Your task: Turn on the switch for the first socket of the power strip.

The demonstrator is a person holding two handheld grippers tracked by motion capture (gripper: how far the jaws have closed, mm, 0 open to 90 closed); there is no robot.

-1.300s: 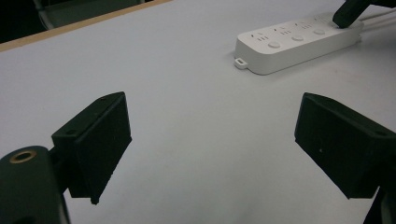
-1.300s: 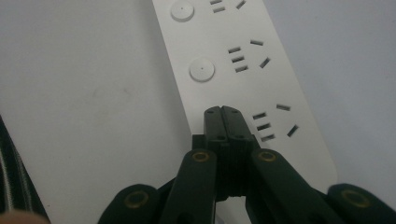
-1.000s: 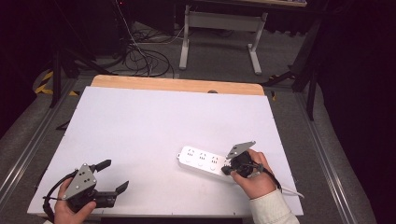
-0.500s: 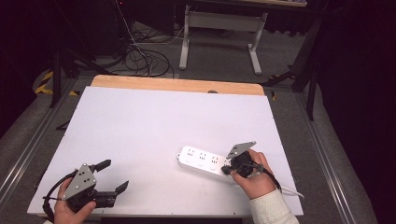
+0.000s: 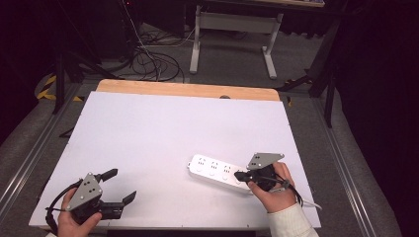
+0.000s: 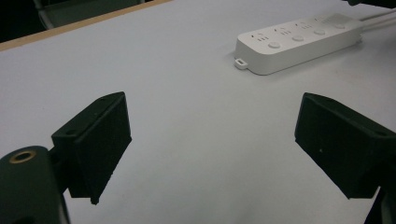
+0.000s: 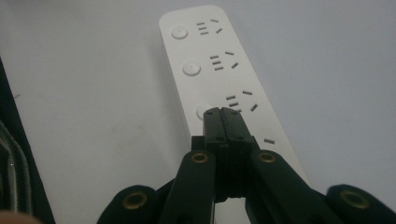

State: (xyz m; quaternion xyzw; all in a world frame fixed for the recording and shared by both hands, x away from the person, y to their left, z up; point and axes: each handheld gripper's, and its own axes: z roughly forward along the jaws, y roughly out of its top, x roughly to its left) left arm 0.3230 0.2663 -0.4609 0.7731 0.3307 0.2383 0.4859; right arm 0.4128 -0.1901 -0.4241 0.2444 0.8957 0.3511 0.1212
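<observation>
White table (image 5: 163,133) bare around power strip (image 5: 217,171), which lies near right front, long axis running left to right. Right gripper (image 5: 240,175), jaws closed, tips over its button. Left gripper (image 5: 118,185) spread wide, holding nothing.

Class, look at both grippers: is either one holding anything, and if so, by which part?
Nothing is held. The left gripper is open above bare table. The right gripper is shut with nothing between its jaws, its tips over a button on the power strip.
</observation>
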